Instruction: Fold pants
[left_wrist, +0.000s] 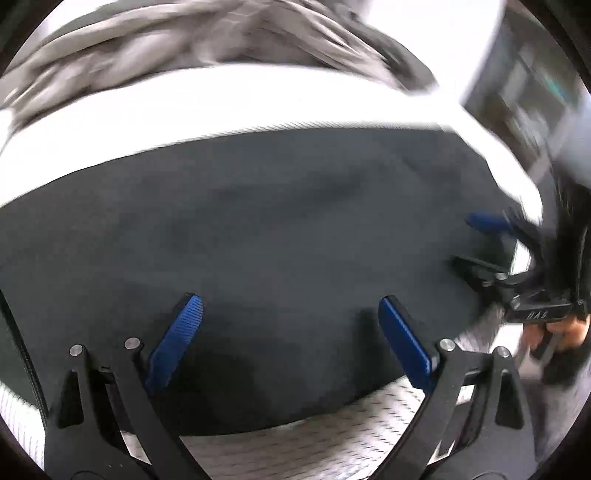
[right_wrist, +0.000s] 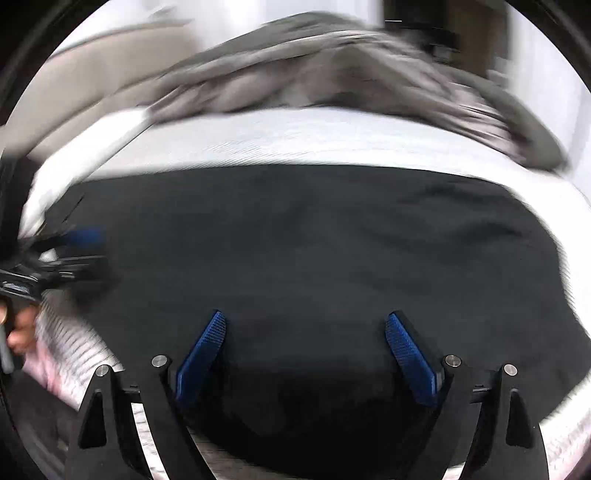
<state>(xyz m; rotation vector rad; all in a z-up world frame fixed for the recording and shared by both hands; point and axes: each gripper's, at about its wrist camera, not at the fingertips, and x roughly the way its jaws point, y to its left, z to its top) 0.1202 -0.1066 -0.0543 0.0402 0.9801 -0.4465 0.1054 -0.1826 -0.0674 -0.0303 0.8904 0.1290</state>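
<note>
Dark navy pants (left_wrist: 258, 221) lie flat on a white bed and fill the middle of both views (right_wrist: 295, 240). My left gripper (left_wrist: 290, 306) is open just above the near edge of the pants, its blue pads spread wide and empty. My right gripper (right_wrist: 304, 325) is open too, over the near part of the pants. The right gripper shows at the right edge of the left wrist view (left_wrist: 476, 240), and the left gripper at the left edge of the right wrist view (right_wrist: 85, 251). Both views are blurred by motion.
The white bed sheet (left_wrist: 221, 107) runs beyond the pants. A rumpled grey blanket (right_wrist: 332, 66) lies at the far side. A beige headboard or wall (right_wrist: 92, 74) is at far left. A patterned white cover (left_wrist: 314, 443) lies at the near edge.
</note>
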